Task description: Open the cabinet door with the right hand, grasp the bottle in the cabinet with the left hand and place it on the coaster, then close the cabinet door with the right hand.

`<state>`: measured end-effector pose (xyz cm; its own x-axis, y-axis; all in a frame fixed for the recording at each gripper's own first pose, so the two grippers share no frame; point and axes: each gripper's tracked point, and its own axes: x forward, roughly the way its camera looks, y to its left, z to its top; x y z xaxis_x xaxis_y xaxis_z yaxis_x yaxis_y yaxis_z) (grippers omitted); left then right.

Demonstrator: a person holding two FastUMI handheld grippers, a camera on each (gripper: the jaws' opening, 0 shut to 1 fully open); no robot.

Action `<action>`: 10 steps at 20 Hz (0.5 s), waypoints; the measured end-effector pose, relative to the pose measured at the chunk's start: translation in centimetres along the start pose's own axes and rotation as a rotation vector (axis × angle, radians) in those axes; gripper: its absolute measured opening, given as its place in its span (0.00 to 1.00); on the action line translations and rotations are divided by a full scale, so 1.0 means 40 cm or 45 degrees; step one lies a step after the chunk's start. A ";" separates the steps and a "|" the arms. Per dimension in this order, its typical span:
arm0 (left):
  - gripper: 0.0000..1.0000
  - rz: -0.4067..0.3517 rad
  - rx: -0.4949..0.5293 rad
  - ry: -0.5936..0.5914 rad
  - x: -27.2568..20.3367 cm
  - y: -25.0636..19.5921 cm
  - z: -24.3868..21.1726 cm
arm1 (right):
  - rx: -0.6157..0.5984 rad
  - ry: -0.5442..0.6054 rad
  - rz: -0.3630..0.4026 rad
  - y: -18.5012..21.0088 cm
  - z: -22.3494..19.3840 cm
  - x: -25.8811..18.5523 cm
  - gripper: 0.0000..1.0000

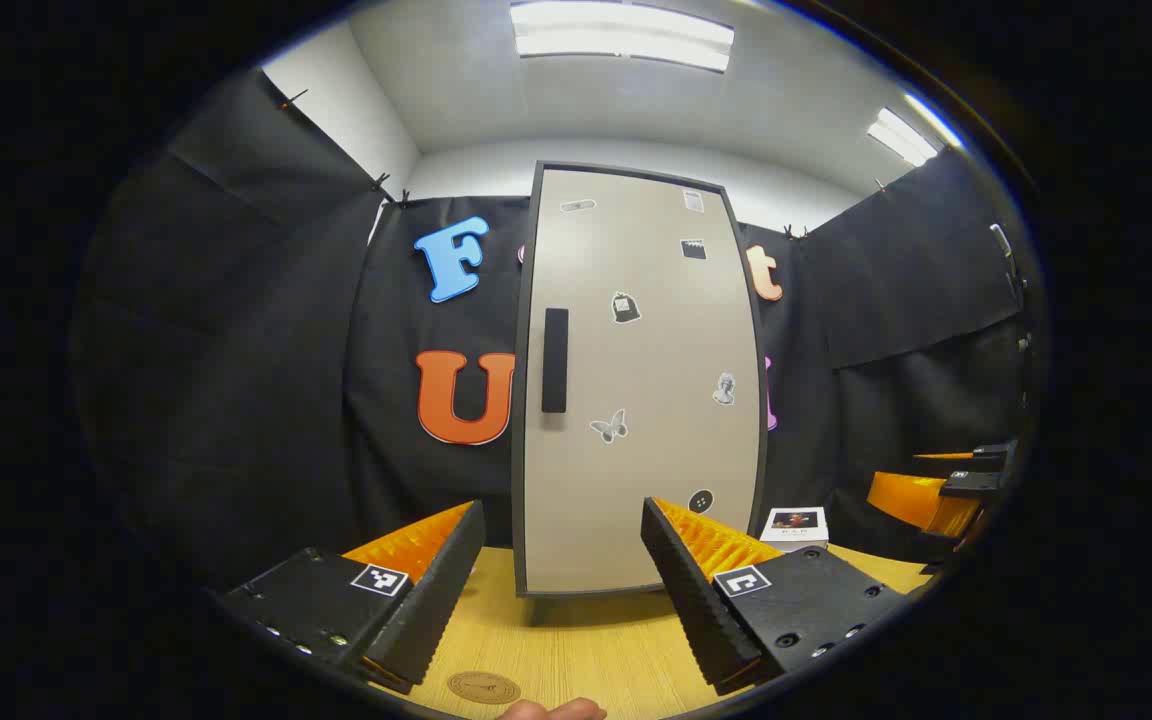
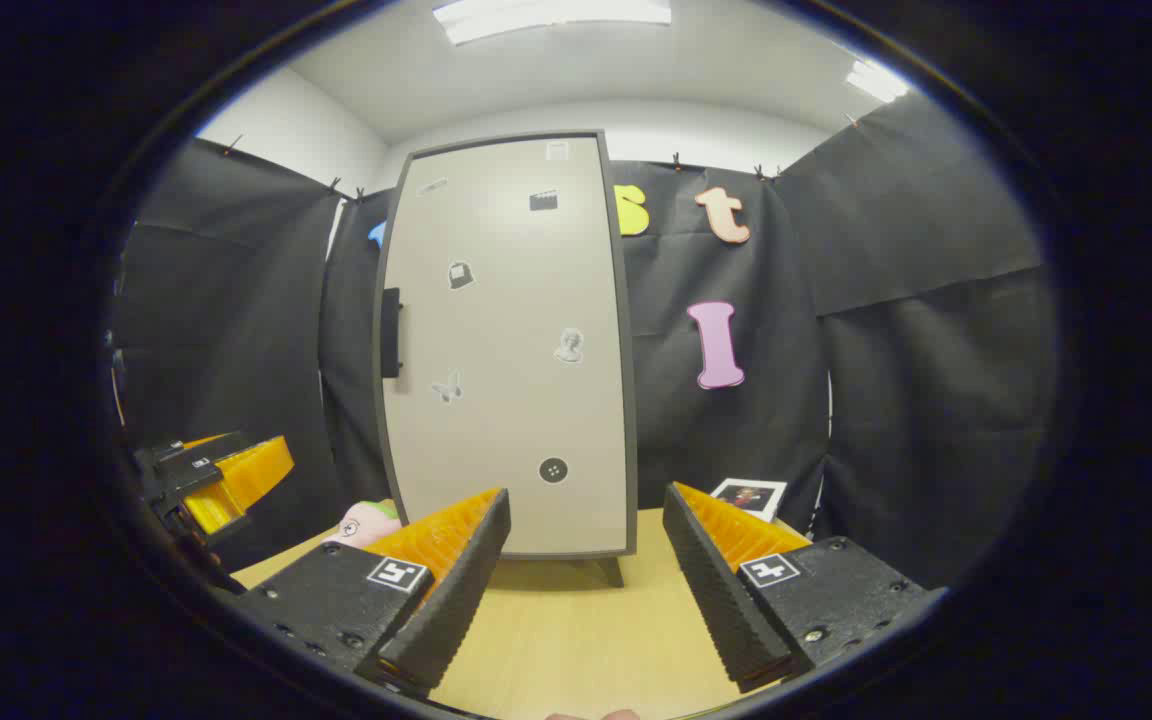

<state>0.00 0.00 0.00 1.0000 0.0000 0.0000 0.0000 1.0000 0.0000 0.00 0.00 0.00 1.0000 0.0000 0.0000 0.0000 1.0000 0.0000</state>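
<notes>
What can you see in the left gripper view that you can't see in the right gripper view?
The left gripper view has the round brown coaster on the table near the bottom, in front of the left gripper. The right gripper view has a pink soft thing lying on the table left of the cabinet. Both views share the tall cabinet with its door shut, its dark handle, the stickers on it, a small white box beside it, and the wooden table. The right gripper is open, like the left.
</notes>
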 end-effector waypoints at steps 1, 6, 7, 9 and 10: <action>0.95 -0.004 0.006 -0.002 -0.002 -0.004 0.002 | 0.001 -0.003 -0.001 -0.001 0.001 0.001 0.99; 0.95 -0.015 0.018 -0.006 -0.007 -0.018 0.009 | 0.020 -0.016 -0.009 -0.016 0.003 -0.001 0.99; 0.95 -0.018 0.019 -0.007 -0.008 -0.019 0.010 | 0.021 -0.015 -0.012 -0.018 0.003 -0.004 0.99; 0.95 -0.019 0.023 -0.005 -0.006 -0.021 0.006 | 0.022 -0.014 -0.012 -0.018 0.003 -0.009 0.99; 0.95 -0.020 0.022 0.000 -0.007 -0.024 0.002 | 0.022 -0.013 -0.011 -0.018 0.003 -0.011 0.99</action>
<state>-0.26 -0.97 0.09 0.9999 -0.0156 0.0002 0.0156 0.9997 0.0173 -0.44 -0.73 0.14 0.9999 -0.0086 0.0102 0.0084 0.9998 0.0173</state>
